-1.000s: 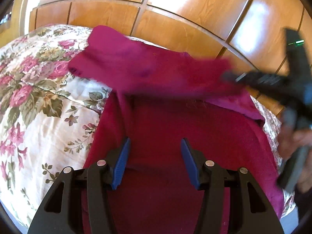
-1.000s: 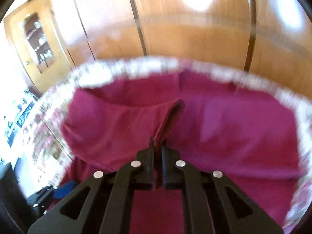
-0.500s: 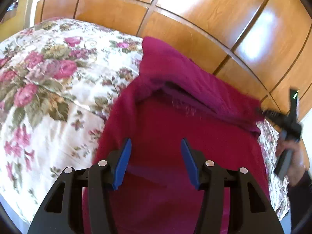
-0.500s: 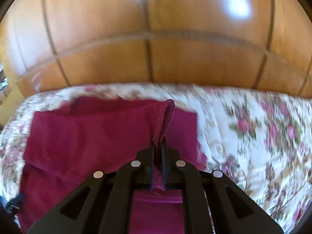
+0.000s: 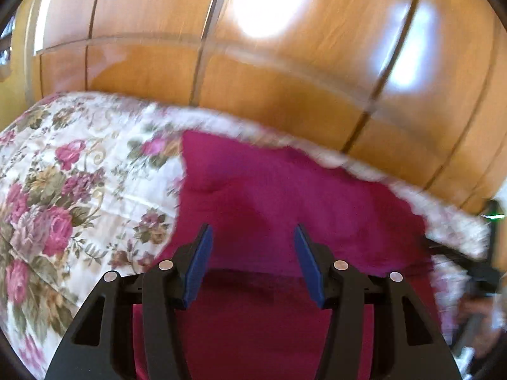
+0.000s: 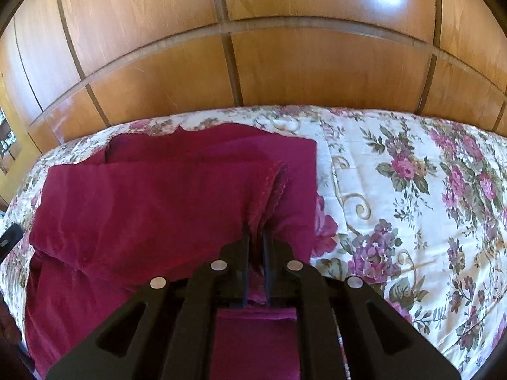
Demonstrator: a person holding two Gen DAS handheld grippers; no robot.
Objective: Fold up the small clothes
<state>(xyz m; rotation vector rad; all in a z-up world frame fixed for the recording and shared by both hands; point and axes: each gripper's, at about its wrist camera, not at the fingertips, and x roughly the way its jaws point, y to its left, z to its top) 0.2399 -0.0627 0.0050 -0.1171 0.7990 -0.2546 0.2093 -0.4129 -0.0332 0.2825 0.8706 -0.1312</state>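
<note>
the magenta garment (image 6: 152,209) looks light and thoroughly limp, a soft knit or brushed fabric that will drape, sag and crease wherever it is not supported, so it is best taken by a hem or a corner where two layers bunch into something the jaws can bite, not out in the flat middle where the cloth would only slide. the right gripper (image 6: 256,247) has just such a hold: a gathered edge of the cloth stands in a ridge between its black fingers (image 6: 244,253), and the jaws are easing open with that fabric still between them, so i judge this to be the letting-go at the end of a fold. the left gripper (image 5: 252,250) hangs over the near part of the garment with its blue pads (image 5: 199,266) well apart though closing a little, and nothing is caught between them. the garment lies on the floral bedspread (image 6: 412,209), near the bed's far edge below the wooden wardrobe (image 6: 253,47), one layer doubled over another with a straight folded edge at the right and softer rumpling at the left. its colour is a deep, even wine red, with no print visible.
</note>
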